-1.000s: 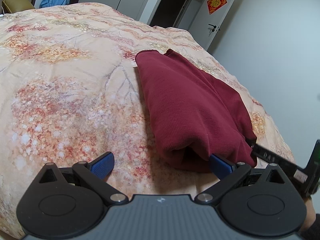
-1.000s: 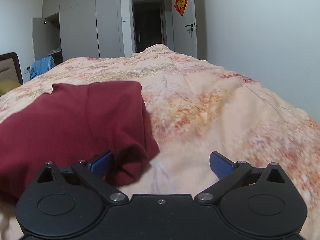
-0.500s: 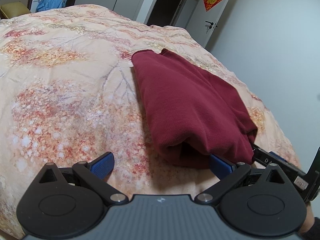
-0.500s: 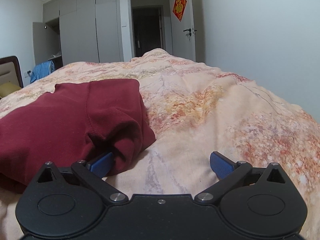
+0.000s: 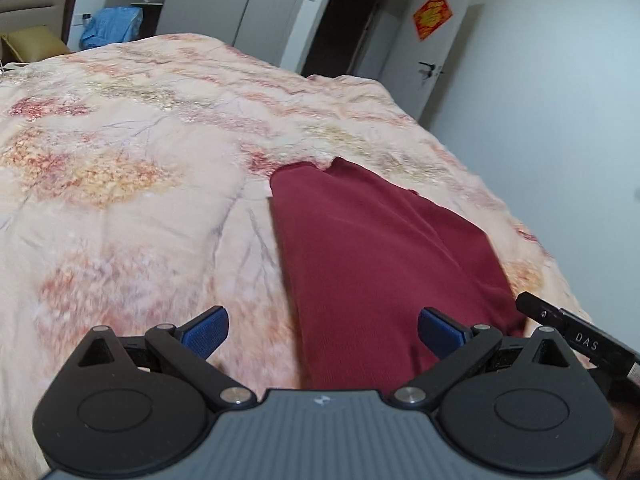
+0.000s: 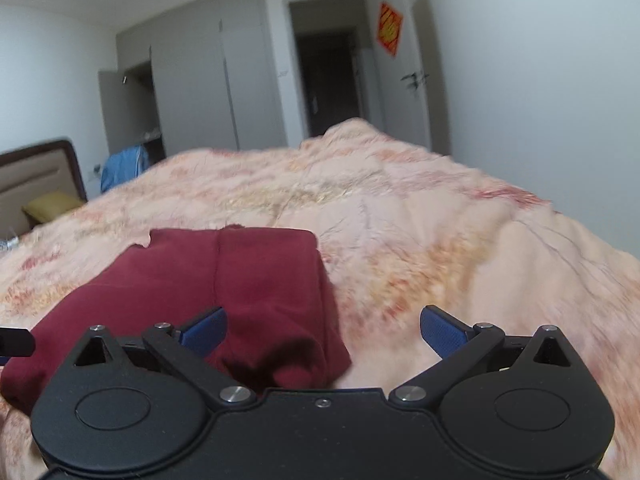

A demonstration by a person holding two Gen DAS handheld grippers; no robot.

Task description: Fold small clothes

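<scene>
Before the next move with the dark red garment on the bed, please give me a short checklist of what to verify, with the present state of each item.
1. Left gripper open and holding nothing: ok.
2. Right gripper open and holding nothing: ok.
3. Dark red garment lies folded on the floral bedspread, not hanging from either gripper: ok.
4. Near end of the garment flat: not ok; in the right wrist view it bunches up with a dark hollow under it.
5. Far edge even: not ok; a small notch shows at the far corner.
6. Layers underneath aligned: cannot tell, they are hidden.
</scene>
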